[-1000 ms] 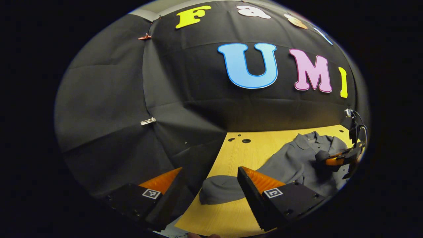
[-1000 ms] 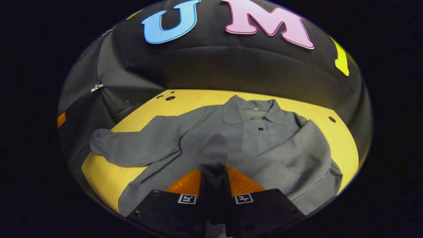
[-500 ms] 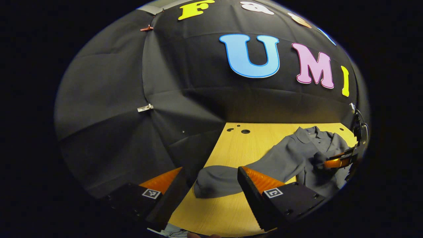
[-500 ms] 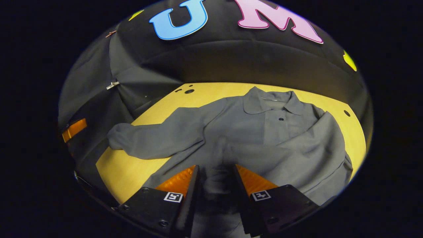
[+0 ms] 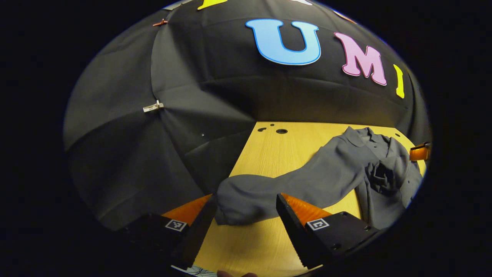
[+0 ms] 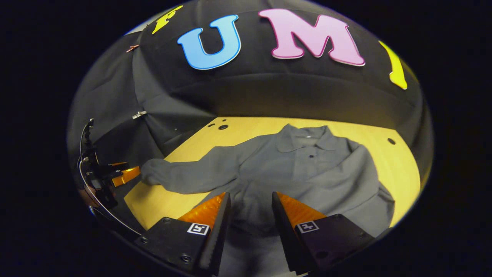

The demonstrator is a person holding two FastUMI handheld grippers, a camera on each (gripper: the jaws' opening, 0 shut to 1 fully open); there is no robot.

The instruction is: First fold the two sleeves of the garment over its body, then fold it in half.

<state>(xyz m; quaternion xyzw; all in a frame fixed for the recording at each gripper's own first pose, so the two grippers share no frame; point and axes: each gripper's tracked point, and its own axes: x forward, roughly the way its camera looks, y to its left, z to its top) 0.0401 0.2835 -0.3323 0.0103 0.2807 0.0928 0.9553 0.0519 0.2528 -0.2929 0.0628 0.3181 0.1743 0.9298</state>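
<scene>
Two grippers, both w/ fingers apart, nothing held. Left gripper (image 5: 244, 215) sits low at the wooden table (image 5: 269, 154) edge, cuff of the outstretched sleeve (image 5: 246, 198) just ahead between its fingers. Grey collared shirt (image 6: 303, 169) lies flat on the table, other sleeve (image 6: 346, 181) folded across the body. Right gripper (image 6: 250, 215) hovers over the shirt's lower front.

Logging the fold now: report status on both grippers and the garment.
Left gripper open, at outstretched sleeve's cuff. Right gripper open above garment; right sleeve folded over body. Nothing in the way on table.
</scene>
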